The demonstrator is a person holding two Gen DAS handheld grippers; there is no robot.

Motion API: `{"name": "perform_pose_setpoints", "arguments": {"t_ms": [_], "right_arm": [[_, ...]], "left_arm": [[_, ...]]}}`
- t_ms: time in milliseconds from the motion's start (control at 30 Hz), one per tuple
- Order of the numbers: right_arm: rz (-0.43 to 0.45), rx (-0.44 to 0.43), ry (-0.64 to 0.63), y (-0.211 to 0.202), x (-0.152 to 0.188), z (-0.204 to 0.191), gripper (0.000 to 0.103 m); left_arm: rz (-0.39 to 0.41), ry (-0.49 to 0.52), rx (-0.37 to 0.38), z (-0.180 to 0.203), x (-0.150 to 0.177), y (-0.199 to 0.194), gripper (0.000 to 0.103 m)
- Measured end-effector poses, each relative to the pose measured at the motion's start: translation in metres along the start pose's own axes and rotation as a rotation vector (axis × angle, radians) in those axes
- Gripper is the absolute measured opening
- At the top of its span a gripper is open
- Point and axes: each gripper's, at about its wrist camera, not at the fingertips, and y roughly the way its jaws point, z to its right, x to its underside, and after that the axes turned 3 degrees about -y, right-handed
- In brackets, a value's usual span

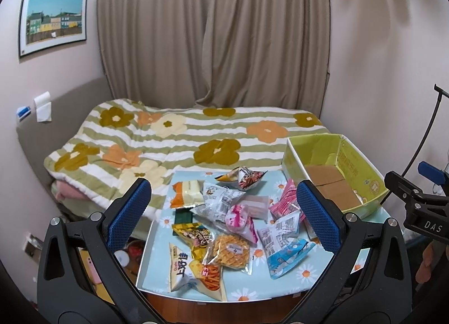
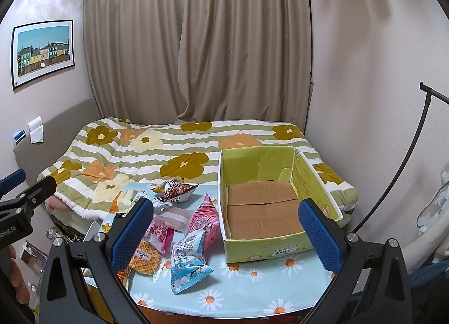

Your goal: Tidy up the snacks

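Several snack packets lie heaped on a light-blue daisy tablecloth (image 1: 294, 276): a waffle pack (image 1: 231, 251), a pink pack (image 1: 240, 218), a blue-and-white pack (image 1: 289, 261) and a yellow chip bag (image 1: 193, 235). An empty green cardboard box (image 2: 266, 203) stands on the table's right side. My left gripper (image 1: 224, 211) hovers open above the heap, holding nothing. My right gripper (image 2: 227, 231) is open too, spanning the box's front left corner from above. In the right wrist view the waffle pack (image 2: 144, 258) and blue pack (image 2: 188, 268) lie left of the box.
A bed with a flowered striped quilt (image 1: 179, 138) lies behind the table, with beige curtains (image 1: 213, 32) beyond. Clutter on the floor (image 1: 126, 256) shows left of the table. A black stand (image 2: 415, 155) leans at the right wall.
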Motion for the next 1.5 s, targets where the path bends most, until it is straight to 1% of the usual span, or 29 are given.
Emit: {"name": "perform_pose_setpoints", "arguments": {"t_ms": [133,233,333,400,433,500,533,600,700,800,967,1100,1233,1300,1500], "right_arm": [[-0.002,-0.008,0.005,-0.002,0.001,0.0,0.103],[-0.021,-0.017,0.008,0.0,-0.002,0.004,0.103],[-0.043,-0.044,0.011,0.005,0.0,0.009,0.103],[-0.08,-0.076,0.01,0.014,0.008,0.011,0.103],[-0.097,-0.089,0.009,0.02,0.011,0.012,0.103],[-0.157,-0.13,0.011,0.036,0.023,0.01,0.103],[-0.179,-0.149,0.016,0.043,0.026,0.013,0.103],[-0.224,-0.193,0.028,0.056,0.037,0.012,0.103],[-0.29,-0.236,0.035,0.078,0.053,0.01,0.103],[-0.355,-0.275,0.055,0.097,0.071,0.004,0.103],[-0.44,-0.321,0.077,0.126,0.094,-0.01,0.103],[-0.491,-0.317,0.066,0.151,0.11,-0.025,0.103],[-0.568,-0.311,0.066,0.179,0.124,-0.038,0.103],[-0.592,-0.313,0.069,0.188,0.128,-0.044,0.103],[-0.626,-0.318,0.072,0.216,0.132,-0.055,0.103]], "left_arm": [[-0.004,0.0,-0.02,0.001,0.002,0.0,0.103],[-0.017,-0.005,-0.053,-0.005,-0.005,0.003,0.102],[-0.04,-0.032,-0.068,-0.017,-0.01,0.009,0.102],[-0.069,-0.047,-0.089,-0.025,-0.007,0.018,0.103],[-0.088,-0.054,-0.103,-0.028,-0.003,0.022,0.102],[-0.151,-0.069,-0.132,-0.035,0.012,0.032,0.103],[-0.177,-0.077,-0.135,-0.037,0.017,0.035,0.102],[-0.25,-0.086,-0.128,-0.04,0.038,0.043,0.102],[-0.325,-0.068,-0.125,-0.042,0.065,0.057,0.102],[-0.434,-0.074,-0.093,-0.049,0.094,0.08,0.102],[-0.537,-0.128,-0.031,-0.065,0.125,0.114,0.102],[-0.624,-0.152,0.001,-0.078,0.149,0.149,0.102],[-0.682,-0.163,0.02,-0.084,0.166,0.17,0.102],[-0.711,-0.176,0.053,-0.084,0.174,0.179,0.102],[-0.763,-0.154,0.099,-0.084,0.187,0.203,0.102]]}}
